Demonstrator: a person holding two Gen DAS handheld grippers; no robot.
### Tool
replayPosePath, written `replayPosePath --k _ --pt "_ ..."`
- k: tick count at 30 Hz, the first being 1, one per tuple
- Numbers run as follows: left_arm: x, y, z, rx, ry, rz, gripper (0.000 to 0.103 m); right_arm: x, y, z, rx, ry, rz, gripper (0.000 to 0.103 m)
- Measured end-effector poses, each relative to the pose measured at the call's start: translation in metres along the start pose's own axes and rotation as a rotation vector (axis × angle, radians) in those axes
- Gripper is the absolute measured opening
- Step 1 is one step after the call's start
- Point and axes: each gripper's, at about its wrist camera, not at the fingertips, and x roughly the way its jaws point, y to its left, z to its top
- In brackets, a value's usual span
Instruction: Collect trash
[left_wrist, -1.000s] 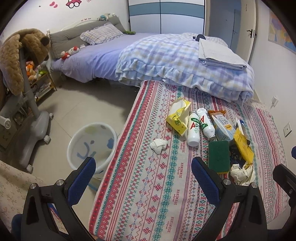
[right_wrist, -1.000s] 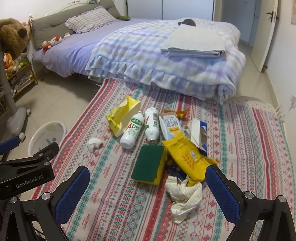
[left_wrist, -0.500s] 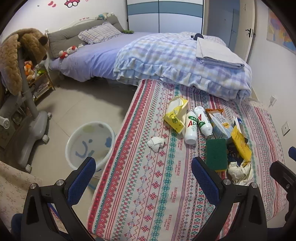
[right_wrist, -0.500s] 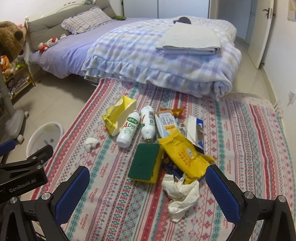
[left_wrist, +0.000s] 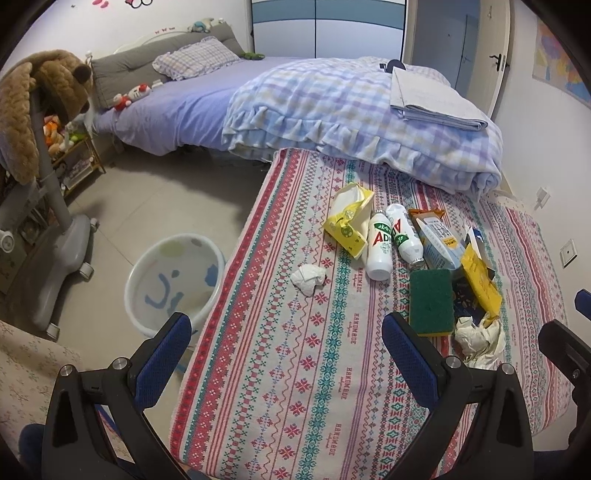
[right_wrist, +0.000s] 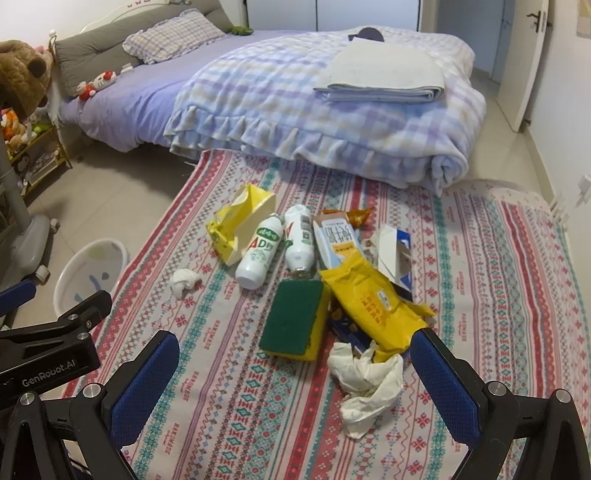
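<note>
Trash lies on a patterned tablecloth (left_wrist: 280, 373): a yellow torn box (left_wrist: 347, 218), two white bottles (left_wrist: 380, 243), a blue-white carton (right_wrist: 336, 240), a green sponge (right_wrist: 293, 317), a yellow wrapper (right_wrist: 373, 302), a large crumpled paper (right_wrist: 365, 380) and a small crumpled tissue (left_wrist: 308, 278). A white bin (left_wrist: 173, 273) stands on the floor left of the table. My left gripper (left_wrist: 284, 347) is open and empty above the table's near part. My right gripper (right_wrist: 295, 363) is open and empty, with the sponge and the large crumpled paper just ahead of it.
A bed (left_wrist: 332, 107) with a checked blanket and folded sheets stands behind the table. A grey chair base (left_wrist: 62, 229) with a brown plush toy stands at the left. A toy shelf (left_wrist: 70, 155) is by the wall. Tiled floor lies between bed and bin.
Both grippers have drawn back and risen slightly, so the trash pile looks a little farther away. Nothing on the table has moved. Both stay open.
</note>
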Motion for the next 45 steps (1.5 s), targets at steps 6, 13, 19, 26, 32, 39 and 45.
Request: replayPosePath --k 6,13,19,26,32,39,45 --pt "0.001 0.0 -0.001 0.006 -0.004 0.006 0.103 0.0 0.001 -0.001 0.002 0.002 0.002 0.103" --pt "0.017 -0.003 -0.002 0.018 0.02 0.013 0.103 0.006 -0.005 -0.002 0.024 0.026 0.007 0.103" --pt "0.034 -0.021 0.0 0.072 0.063 -0.005 0.103 0.027 -0.034 -0.009 0.11 0.124 -0.044 0.103" --pt "0.052 -0.043 0.029 0.177 0.119 -0.083 0.103 0.054 -0.077 -0.016 0.228 0.272 -0.11 0.103" --pt "0.095 -0.046 0.05 0.146 0.175 -0.154 0.103 0.077 -0.108 0.019 0.219 0.33 -0.069 0.103" --pt "0.147 -0.044 0.07 0.089 0.241 -0.255 0.095 0.115 -0.121 0.023 0.182 0.423 -0.094 0.096" --pt "0.183 -0.041 0.101 0.054 0.257 -0.294 0.09 0.12 -0.115 0.03 0.094 0.371 -0.06 0.096"
